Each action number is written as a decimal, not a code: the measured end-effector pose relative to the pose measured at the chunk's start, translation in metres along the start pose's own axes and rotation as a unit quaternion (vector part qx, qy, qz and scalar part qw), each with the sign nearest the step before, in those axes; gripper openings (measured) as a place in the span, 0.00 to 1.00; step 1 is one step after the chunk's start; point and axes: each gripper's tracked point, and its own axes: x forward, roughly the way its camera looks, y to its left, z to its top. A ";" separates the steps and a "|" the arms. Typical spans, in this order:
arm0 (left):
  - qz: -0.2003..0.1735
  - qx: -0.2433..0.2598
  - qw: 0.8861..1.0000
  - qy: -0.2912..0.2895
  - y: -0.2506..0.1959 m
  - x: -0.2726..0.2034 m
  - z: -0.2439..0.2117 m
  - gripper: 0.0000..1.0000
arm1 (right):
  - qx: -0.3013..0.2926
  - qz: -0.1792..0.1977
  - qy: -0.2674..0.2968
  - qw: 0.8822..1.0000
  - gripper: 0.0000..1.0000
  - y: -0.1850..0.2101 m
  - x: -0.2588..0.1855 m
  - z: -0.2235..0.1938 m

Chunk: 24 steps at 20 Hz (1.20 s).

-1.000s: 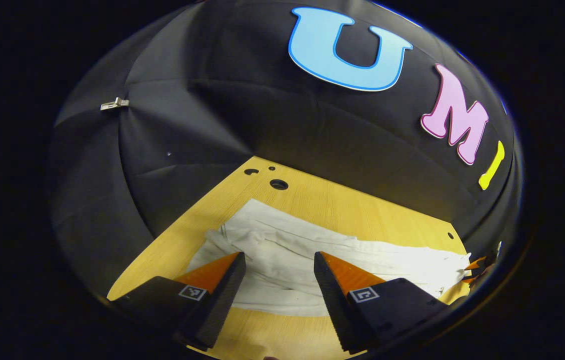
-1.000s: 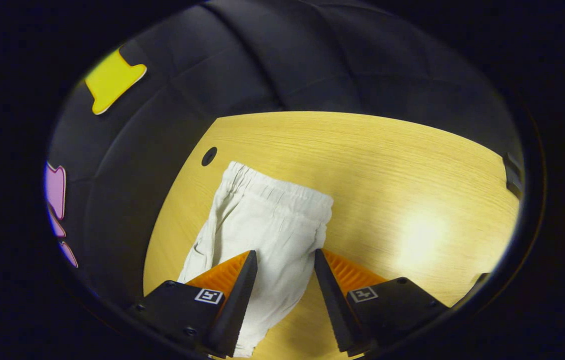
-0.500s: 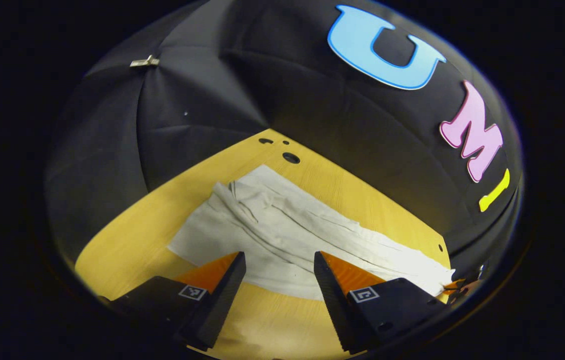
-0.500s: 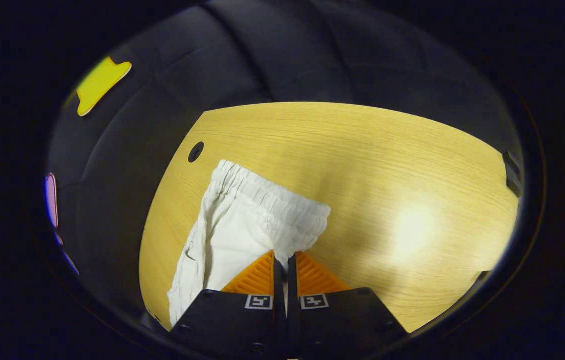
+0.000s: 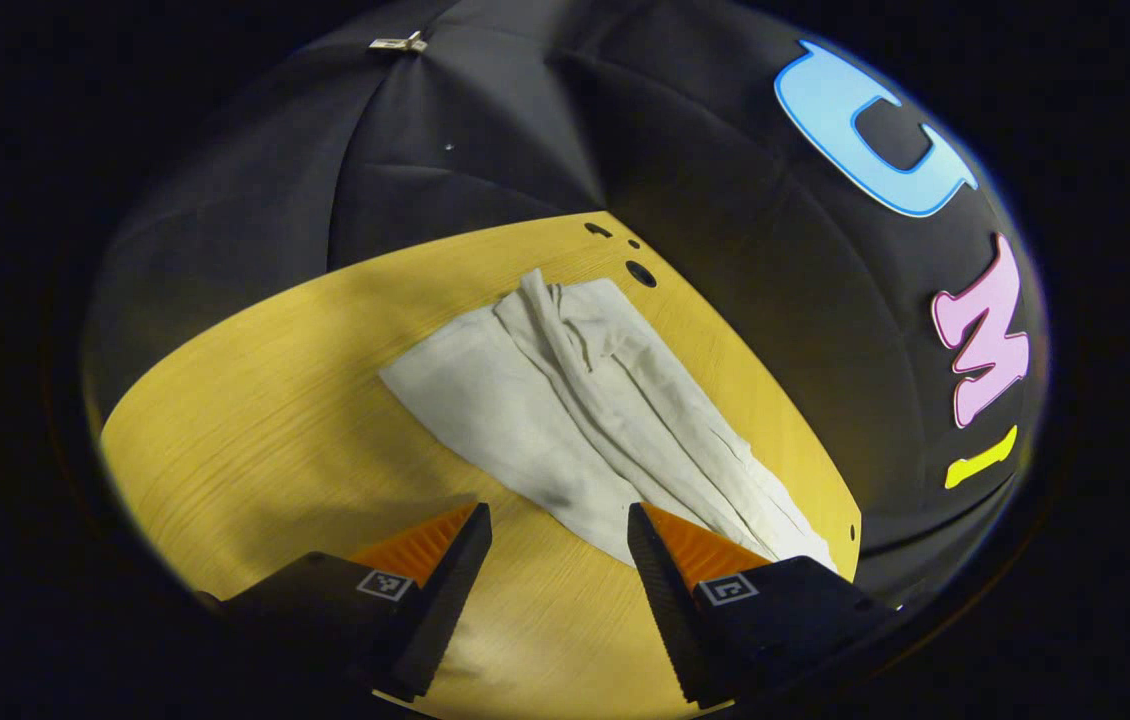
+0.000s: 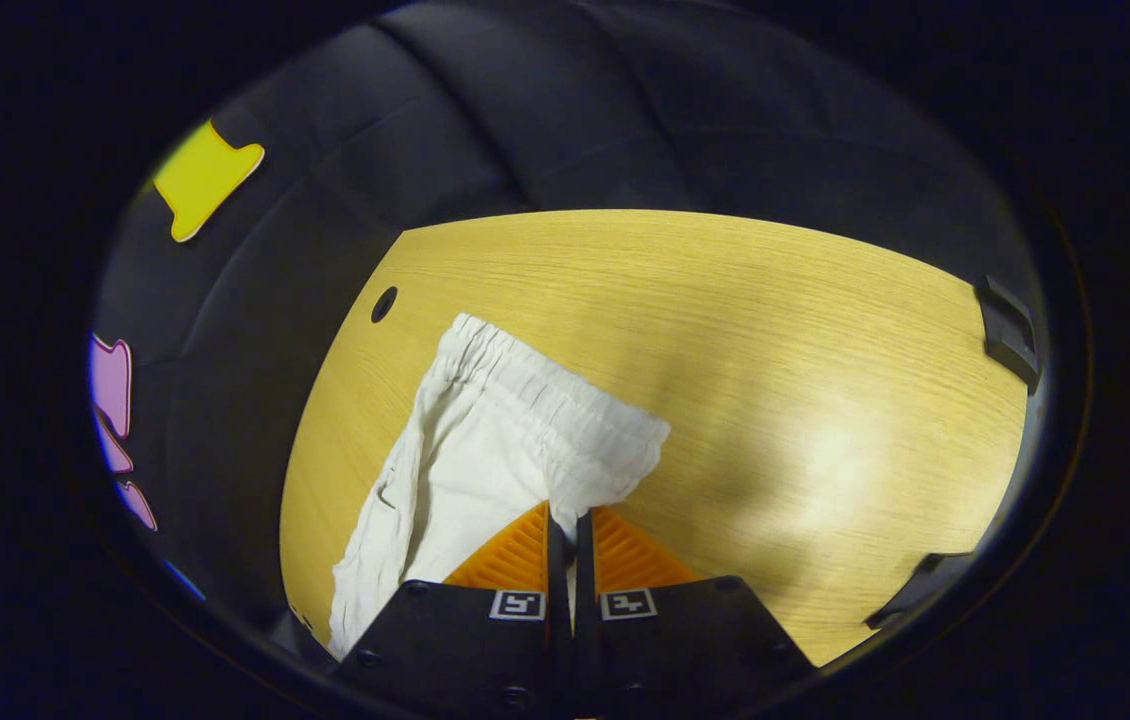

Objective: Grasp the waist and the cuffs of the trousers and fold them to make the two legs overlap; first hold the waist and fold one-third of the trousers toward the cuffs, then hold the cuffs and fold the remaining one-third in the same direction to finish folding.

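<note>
White trousers (image 5: 565, 400) lie flat on the wooden table (image 5: 265, 400), running from the far holes toward the lower right in the left gripper view. My left gripper (image 5: 560, 520) hovers open just short of their near side edge, with bare wood between its fingers. In the right gripper view the trousers (image 6: 495, 450) show their gathered elastic waistband (image 6: 555, 395) at the far end. My right gripper (image 6: 562, 520) is shut on the fabric's near edge a little below the waistband, and a thin strip of cloth shows between its fingers.
Round holes (image 5: 640, 272) pierce the table near the cuff end, and one hole (image 6: 384, 303) lies beside the waistband. Black clamps (image 6: 1007, 330) sit on the table's right edge. Bare wood (image 6: 775, 350) spreads to the right of the trousers.
The right gripper went from open to shut on the cloth below the waistband and stays there. The left gripper stayed open and swung, so the trousers now lie farther up and right.
</note>
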 end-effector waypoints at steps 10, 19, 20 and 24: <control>0.020 0.014 1.000 0.000 -0.041 0.066 0.036 0.83 | -0.013 0.000 0.003 1.000 0.05 -0.001 -0.001 0.001; 0.027 0.019 0.999 0.024 -0.033 0.069 0.027 0.08 | -0.022 0.027 -0.015 0.999 0.05 0.003 -0.007 0.006; 0.028 0.024 0.999 0.027 -0.032 0.065 0.024 0.07 | -0.024 0.029 -0.020 0.999 0.05 0.004 -0.012 0.008; 0.031 0.039 0.998 0.031 -0.026 0.044 0.005 0.07 | -0.050 0.035 -0.042 0.997 0.05 0.008 -0.035 0.020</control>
